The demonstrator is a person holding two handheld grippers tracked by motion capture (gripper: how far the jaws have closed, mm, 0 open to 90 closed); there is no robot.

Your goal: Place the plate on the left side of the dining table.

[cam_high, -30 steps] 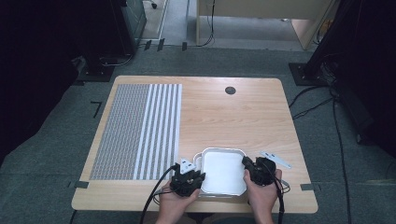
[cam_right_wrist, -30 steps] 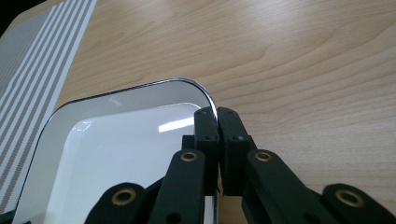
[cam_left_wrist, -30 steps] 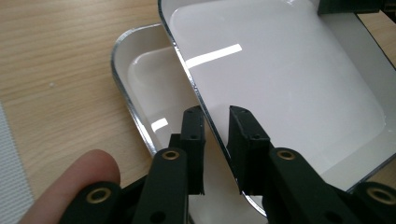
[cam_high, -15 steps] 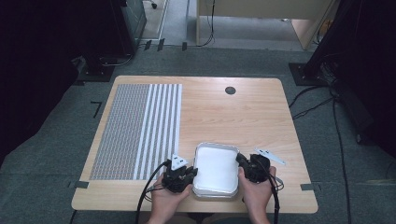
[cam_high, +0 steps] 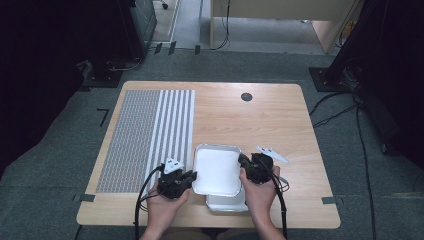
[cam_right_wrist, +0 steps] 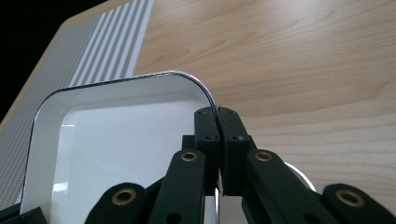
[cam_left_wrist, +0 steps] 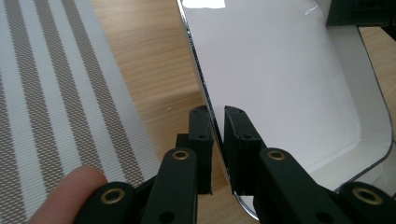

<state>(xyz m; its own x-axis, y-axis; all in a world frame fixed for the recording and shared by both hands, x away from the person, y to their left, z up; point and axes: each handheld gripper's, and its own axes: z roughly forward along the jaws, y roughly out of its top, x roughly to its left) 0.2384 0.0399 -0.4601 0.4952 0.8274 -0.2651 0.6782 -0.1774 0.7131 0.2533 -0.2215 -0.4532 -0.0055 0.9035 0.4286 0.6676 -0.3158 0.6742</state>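
Two grippers clamped on one white tray [cam_high: 217,169], one at each side rim. Left gripper [cam_high: 189,177] held in the person's left hand [cam_high: 165,207], jaws just drawn in further and now pinched on the tray's left rim; in the left gripper view [cam_left_wrist: 218,140], chrome edge of the rim seen running between the two black pads, inner pad over the white inside face, outer pad on the wood side, a fingertip [cam_left_wrist: 70,189] low at the left. Right gripper [cam_high: 245,165] in the right hand [cam_high: 260,195], jaws squeezed together on the opposite rim; in the right gripper view [cam_right_wrist: 217,121], pads meeting right at the rounded corner of the tray [cam_right_wrist: 107,135], its thin bright edge curving away to the left. Tray lifted off the table [cam_high: 260,120] near the front edge, carried level between the two hands. Just beneath and partly hidden by it, a second white tray [cam_high: 227,202] lying flat on the wood. Grey plate [cam_high: 172,166] riding on top of the left gripper, black cables [cam_high: 142,200] trailing back toward the person. Further left, a woven mat [cam_high: 145,137] with dotted and striped bands, flat on the tabletop. Small round black grommet [cam_high: 246,96] near the far edge, well apart from everything else.
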